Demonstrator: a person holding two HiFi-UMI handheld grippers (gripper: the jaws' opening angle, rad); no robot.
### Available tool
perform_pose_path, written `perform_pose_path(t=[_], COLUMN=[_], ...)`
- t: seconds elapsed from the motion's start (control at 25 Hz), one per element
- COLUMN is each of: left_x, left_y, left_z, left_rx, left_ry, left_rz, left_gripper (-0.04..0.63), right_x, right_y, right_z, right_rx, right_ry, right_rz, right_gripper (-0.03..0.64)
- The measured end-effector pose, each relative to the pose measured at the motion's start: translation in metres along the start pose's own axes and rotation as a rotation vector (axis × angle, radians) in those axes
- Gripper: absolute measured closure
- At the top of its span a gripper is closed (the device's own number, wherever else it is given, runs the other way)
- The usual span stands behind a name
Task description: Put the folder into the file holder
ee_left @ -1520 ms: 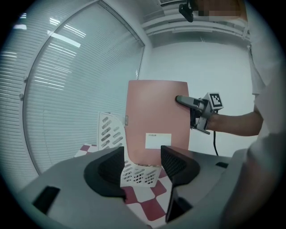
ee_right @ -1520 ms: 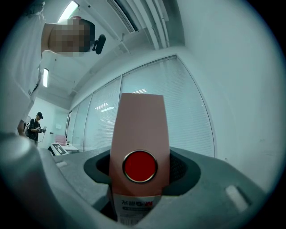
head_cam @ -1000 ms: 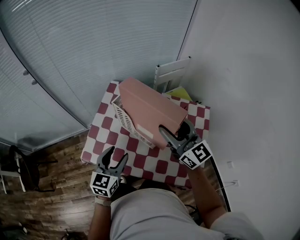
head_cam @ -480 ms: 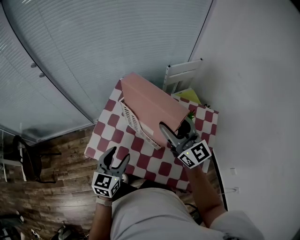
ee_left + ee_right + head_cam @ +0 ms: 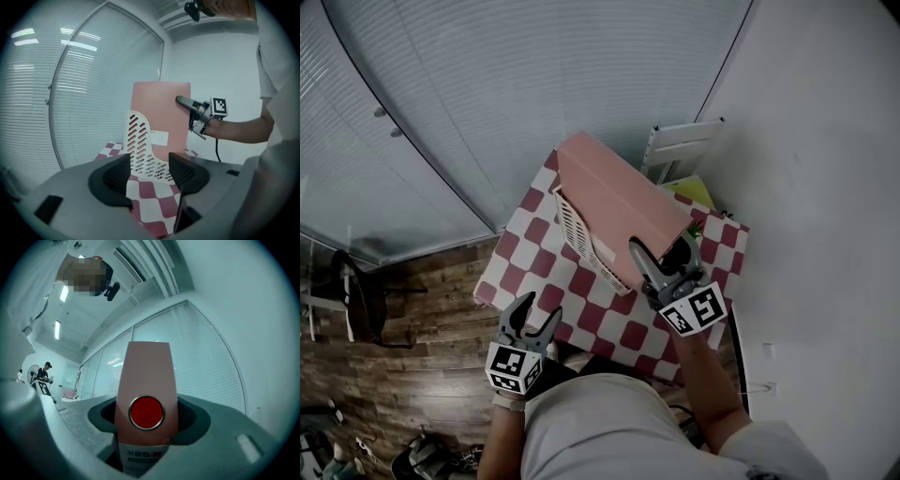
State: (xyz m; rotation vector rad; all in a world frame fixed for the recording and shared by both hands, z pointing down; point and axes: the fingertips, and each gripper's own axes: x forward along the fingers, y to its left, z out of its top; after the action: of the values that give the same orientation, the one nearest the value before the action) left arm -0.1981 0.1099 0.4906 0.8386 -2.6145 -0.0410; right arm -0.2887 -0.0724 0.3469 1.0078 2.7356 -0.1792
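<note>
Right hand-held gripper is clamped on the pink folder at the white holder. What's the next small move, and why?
Probably ease the pink folder down into the white file holder with the right hand-held gripper, grip unchanged. In the left gripper view the folder stands upright behind the holder's perforated side, with its bottom edge hidden, so seating isn't confirmed. The left hand-held gripper is open and empty.
</note>
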Motion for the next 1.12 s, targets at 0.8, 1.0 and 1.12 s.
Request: perform_pose_path(t=[0.8,1.0,1.12], left_x=[-0.009,-0.014,-0.018], left_y=[0.000,-0.001,-0.002], left_z=[-0.025,-0.032,-0.037], left_rx=[-0.043,-0.057,-0.064], left_ry=[0.046,0.051,0.055], left_rz=[0.044,0.057,0.066], left_gripper=[0.353,0.353,0.353], right_x=[-0.013,-0.016,-0.019], right_y=[0.010,0.012,0.012], right_z=[-0.055,-0.071,-0.081], right_rx=[-0.001,-0.009,-0.010], right_ry=[0.018,0.036,0.055], right_rz=[-0.010,-0.008,-0.008], right_gripper=[0.348,0.348,0.348])
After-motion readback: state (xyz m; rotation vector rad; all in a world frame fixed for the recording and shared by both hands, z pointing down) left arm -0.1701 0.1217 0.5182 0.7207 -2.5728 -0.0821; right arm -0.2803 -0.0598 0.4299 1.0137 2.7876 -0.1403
